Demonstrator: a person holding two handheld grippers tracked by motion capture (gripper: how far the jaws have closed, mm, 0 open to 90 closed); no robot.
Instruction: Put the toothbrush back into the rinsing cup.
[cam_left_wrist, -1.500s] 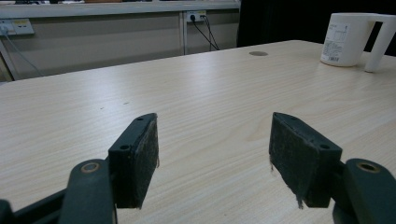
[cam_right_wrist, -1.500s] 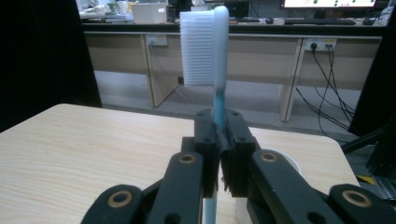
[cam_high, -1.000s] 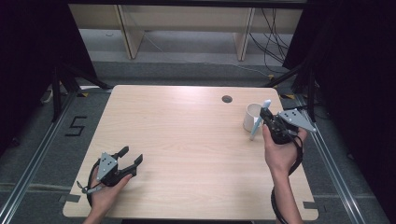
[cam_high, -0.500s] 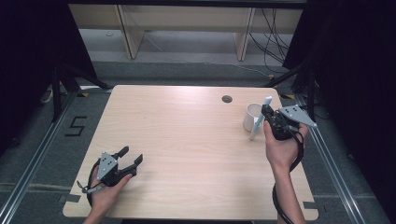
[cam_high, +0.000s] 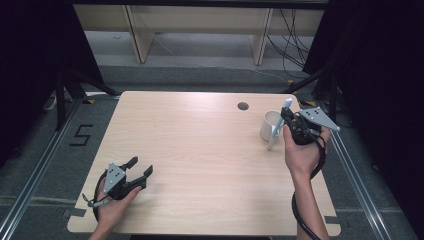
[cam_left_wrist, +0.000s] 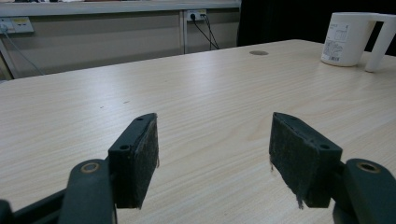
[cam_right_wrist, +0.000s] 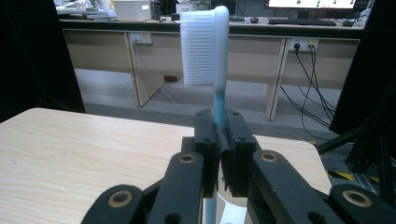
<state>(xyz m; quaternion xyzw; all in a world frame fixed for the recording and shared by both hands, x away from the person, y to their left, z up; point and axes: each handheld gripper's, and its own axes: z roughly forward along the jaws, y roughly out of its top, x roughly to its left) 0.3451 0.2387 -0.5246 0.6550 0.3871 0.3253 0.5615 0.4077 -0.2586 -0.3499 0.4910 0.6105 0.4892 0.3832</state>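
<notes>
A white mug stands at the table's right side, its handle toward the right gripper; the same mug appears far off in the left gripper view. My right gripper is shut on a toothbrush with a white head and blue neck. The bristle end points up and the toothbrush handle slants down beside the mug. My left gripper rests near the table's front left corner. The left gripper jaws stand wide apart over bare wood with nothing between them.
The wooden table has a round cable hole near its far edge. Shelving legs and hanging cables lie beyond the table. A floor marking "5" sits to the left.
The right gripper with the toothbrush has shifted slightly up and toward the mug. The left gripper has not moved.
</notes>
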